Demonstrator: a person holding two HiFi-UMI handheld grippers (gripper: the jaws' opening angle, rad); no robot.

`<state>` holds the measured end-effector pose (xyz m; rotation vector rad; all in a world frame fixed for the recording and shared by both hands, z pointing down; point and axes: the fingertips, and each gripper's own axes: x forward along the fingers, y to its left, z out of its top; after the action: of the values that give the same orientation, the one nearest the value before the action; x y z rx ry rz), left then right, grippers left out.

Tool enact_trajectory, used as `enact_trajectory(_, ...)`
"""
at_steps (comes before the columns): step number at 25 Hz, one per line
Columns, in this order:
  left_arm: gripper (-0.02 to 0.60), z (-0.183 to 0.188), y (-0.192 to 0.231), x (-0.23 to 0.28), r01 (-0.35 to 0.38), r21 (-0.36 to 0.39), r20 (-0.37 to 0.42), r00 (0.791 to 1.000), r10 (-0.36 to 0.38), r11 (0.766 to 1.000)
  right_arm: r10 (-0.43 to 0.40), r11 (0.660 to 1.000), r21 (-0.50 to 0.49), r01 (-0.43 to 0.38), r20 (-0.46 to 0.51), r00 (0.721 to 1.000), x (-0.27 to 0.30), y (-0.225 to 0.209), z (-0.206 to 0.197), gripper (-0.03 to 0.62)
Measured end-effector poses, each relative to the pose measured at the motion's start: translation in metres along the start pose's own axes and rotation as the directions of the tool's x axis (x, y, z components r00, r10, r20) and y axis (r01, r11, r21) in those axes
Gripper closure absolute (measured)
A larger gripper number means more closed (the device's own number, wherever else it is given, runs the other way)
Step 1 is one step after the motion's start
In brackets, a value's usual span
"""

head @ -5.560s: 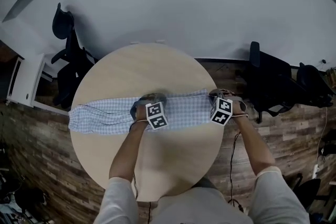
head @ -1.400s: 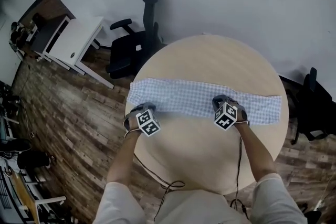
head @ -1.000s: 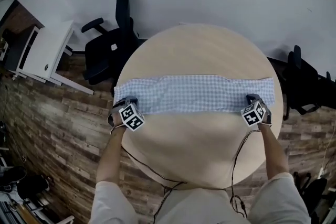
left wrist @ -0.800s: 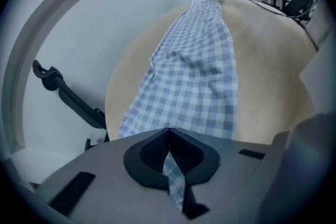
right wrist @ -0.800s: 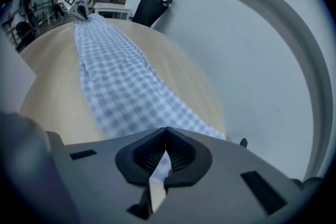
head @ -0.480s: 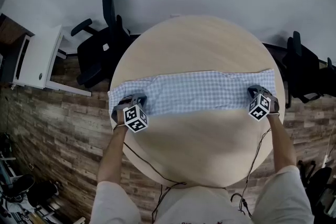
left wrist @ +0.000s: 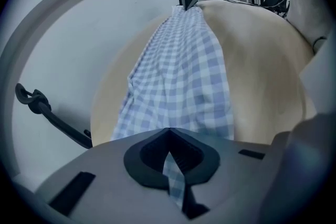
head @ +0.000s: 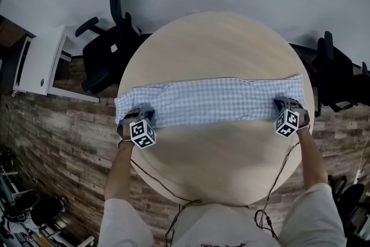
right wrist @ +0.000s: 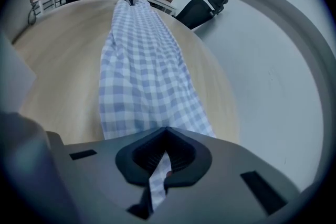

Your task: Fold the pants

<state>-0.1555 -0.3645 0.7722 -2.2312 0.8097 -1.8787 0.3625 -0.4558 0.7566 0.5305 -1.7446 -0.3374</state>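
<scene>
1. The blue-and-white checked cloth pants (head: 211,100) lie stretched in a long flat band from left to right across the middle of the frame, on the round pale wooden table (head: 219,49).
2. My left gripper (head: 139,117) grips the band's left end, its jaws closed tight on a fold of cloth.
3. My right gripper (head: 285,108) clamps the right end likewise, near the table's right rim.
4. A black office chair (head: 107,46) stands at upper left beside a white cabinet (head: 37,61), and another black chair (head: 332,75) stands at right on the wood-plank floor (head: 58,124).
</scene>
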Motion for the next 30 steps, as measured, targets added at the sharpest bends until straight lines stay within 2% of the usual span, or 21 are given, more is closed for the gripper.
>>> enact_trajectory(11,0.552,0.008,-0.054,-0.023,0.041,-0.009,-0.004,0.999,-0.041,0.999,0.037,0.999,0.006,-0.036,-0.034,0.999,-0.033,0.045,-0.027,0.568)
enact_trajectory(21,0.552,0.030,-0.152,-0.061,0.089,0.005,-0.015,0.996,-0.088,0.996,0.080,0.996,0.033,-0.078,-0.051,0.995,-0.092,0.124,-0.083,0.568)
enact_trajectory(25,0.552,0.038,-0.191,-0.079,0.097,-0.025,-0.021,0.995,-0.098,0.995,0.104,0.994,0.023,-0.103,-0.058,0.993,-0.113,0.152,-0.099,0.567)
enact_trajectory(30,0.552,0.042,-0.217,-0.088,0.093,-0.066,-0.027,0.995,-0.095,0.994,0.122,0.992,-0.007,-0.123,-0.052,0.991,-0.126,0.171,-0.110,0.568)
